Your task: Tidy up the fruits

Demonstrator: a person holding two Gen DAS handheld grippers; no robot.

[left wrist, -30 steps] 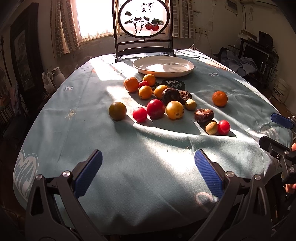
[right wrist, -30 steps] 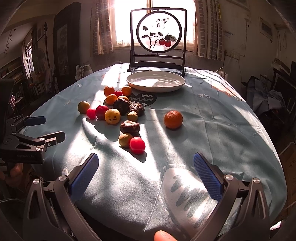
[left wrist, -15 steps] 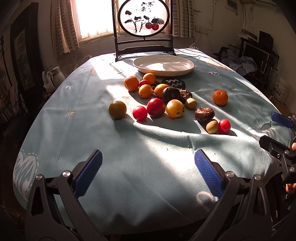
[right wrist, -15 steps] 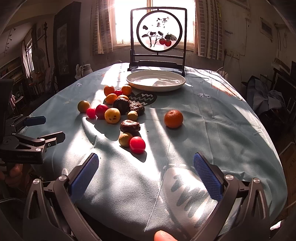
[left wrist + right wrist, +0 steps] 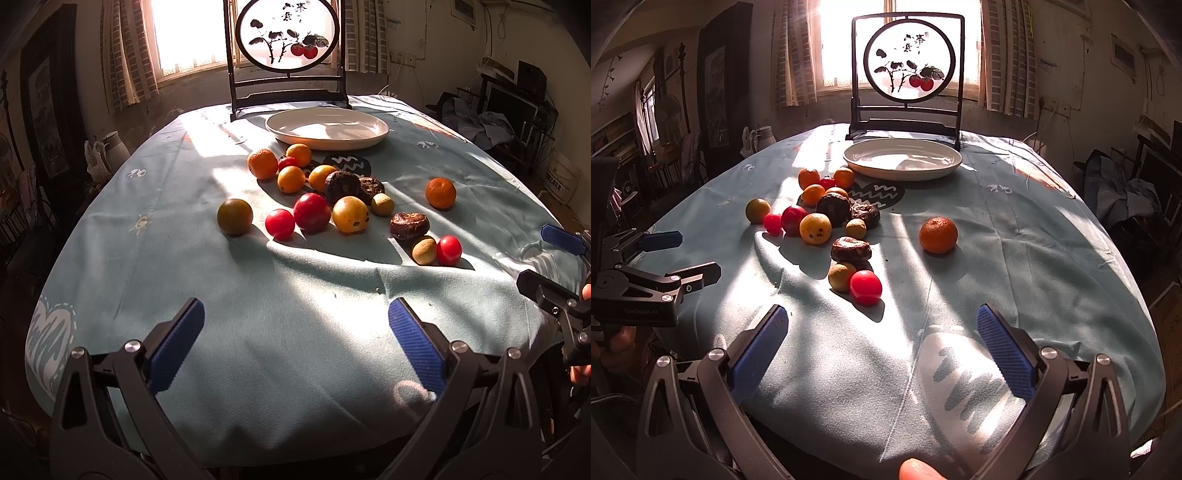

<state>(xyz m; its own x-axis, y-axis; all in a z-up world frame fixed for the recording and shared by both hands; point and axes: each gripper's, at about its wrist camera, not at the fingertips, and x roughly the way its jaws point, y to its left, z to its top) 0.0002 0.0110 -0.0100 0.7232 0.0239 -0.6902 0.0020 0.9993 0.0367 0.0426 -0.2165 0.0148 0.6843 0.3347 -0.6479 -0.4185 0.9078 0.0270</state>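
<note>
The loose spread of round fruits [image 5: 314, 199] lay on the pale blue-green tablecloth [image 5: 258, 314], in the sunlit middle of the table, in front of the wide, shallow cream ceramic plate [image 5: 327, 129], which held nothing. Nearest the plate sat several small orange citrus fruits [image 5: 262, 163] with a little red one among them. Before those came two wrinkled dark-brown fruits [image 5: 341, 183], a yellow speckled fruit [image 5: 350, 219], a large red fruit [image 5: 311, 212] touching a smaller red one, and an olive-brown fruit [image 5: 234, 216] a little apart to the left. A third shrivelled brown fruit [image 5: 850, 249] lay closer to the near edge, with a small tan fruit [image 5: 840, 277] and a glossy red tomato-like fruit [image 5: 865, 287] touching each other just in front of it. One orange mandarin [image 5: 938, 235] sat alone, well apart to the right.

The left gripper [image 5: 295, 332] hung over the near edge of the cloth, its blue-padded fingers spread wide and holding nothing. The right gripper [image 5: 881, 338] was likewise wide apart and empty, near the red tomato-like fruit but not touching it.

Behind the plate stood a dark wooden table screen with a round painted panel [image 5: 908, 70], backlit by the curtained window [image 5: 184, 33].
</note>
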